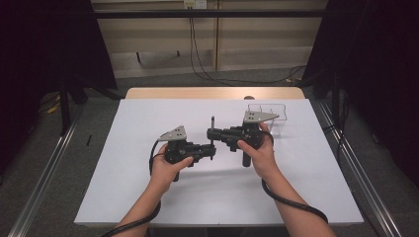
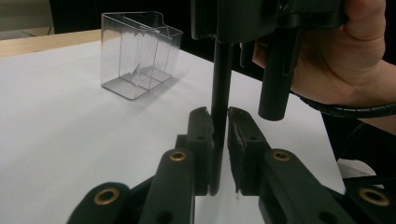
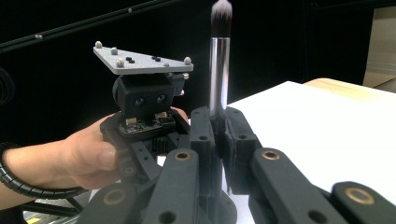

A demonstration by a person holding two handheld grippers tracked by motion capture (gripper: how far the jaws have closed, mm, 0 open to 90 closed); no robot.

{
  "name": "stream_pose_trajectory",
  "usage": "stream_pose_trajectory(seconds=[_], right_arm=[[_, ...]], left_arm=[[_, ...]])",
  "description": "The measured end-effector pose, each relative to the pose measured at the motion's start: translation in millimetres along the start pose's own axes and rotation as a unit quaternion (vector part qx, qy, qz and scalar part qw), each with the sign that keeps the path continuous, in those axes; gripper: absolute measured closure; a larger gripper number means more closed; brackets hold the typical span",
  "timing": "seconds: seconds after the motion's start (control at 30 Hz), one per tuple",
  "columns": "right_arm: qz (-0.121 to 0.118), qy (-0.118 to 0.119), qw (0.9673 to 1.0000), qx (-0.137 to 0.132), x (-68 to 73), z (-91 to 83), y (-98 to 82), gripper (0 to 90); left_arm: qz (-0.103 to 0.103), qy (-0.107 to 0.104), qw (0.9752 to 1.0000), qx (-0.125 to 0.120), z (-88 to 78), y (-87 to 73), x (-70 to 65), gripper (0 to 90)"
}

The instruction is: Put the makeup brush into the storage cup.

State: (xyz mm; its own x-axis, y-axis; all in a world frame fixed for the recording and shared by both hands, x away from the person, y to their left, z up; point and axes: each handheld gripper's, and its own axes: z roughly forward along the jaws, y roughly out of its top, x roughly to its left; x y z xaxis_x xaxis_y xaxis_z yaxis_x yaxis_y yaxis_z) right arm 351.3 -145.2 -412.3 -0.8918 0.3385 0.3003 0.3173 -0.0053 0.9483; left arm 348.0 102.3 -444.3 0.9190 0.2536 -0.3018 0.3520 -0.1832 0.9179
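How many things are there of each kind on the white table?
Grippers: 2, the left gripper and the right gripper
Makeup brush: 1
Clear plastic box: 1
Total: 4

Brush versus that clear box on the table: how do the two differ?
The brush is slim and opaque, black and silver with a bristle tip. The clear box is wide, see-through and divided inside.
The brush is clamped between the left tool and the right tool. The clear box stands free, with nothing touching it.
The brush is over mid-table, while the clear box sits at the far right.
Both stand upright.
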Motion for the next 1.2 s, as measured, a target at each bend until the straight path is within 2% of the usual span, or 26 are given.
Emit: stream_pose_trajectory(seconds=[0.1,0.43,0.6,0.77,0.8,0.87,0.97,1.2], right_arm=[[-0.002,0.003,1.0,0.001,0.6,-0.4,0.6,84.8],[-0.007,-0.001,1.0,0.001,-0.3,-3.8,1.2,84.7],[-0.01,-0.004,0.9999,-0.002,-1.3,-6.3,0.6,84.8],[-0.014,-0.008,0.9999,-0.004,-1.5,-9.1,1.1,84.7],[-0.014,-0.008,0.9999,-0.004,-1.5,-9.7,1.3,84.7],[-0.015,-0.009,0.9998,-0.006,-1.4,-10.6,1.6,84.7],[-0.017,-0.01,0.9998,-0.006,-1.7,-11.9,1.9,84.8],[-0.019,-0.012,0.9997,-0.008,-1.9,-14.6,2.0,84.7]], left_arm=[[0.001,-0.002,1.0,-0.007,-1.8,-0.1,0.1,72.5],[0.006,0.004,1.0,-0.004,-7.7,0.6,-0.2,57.7],[0.005,0.013,0.9999,0.003,-9.9,1.4,-0.7,45.3],[0.01,0.012,0.9999,0.001,-12.8,3.0,-0.5,34.9],[0.007,0.006,1.0,0.0,-12.9,3.0,-0.4,33.2],[0.004,0.009,1.0,0.001,-13.7,3.2,0.4,27.8],[0.01,0.009,0.9999,-0.004,-15.7,3.1,0.9,24.1],[0.005,0.013,0.9998,-0.011,-20.4,3.3,1.2,13.8]])
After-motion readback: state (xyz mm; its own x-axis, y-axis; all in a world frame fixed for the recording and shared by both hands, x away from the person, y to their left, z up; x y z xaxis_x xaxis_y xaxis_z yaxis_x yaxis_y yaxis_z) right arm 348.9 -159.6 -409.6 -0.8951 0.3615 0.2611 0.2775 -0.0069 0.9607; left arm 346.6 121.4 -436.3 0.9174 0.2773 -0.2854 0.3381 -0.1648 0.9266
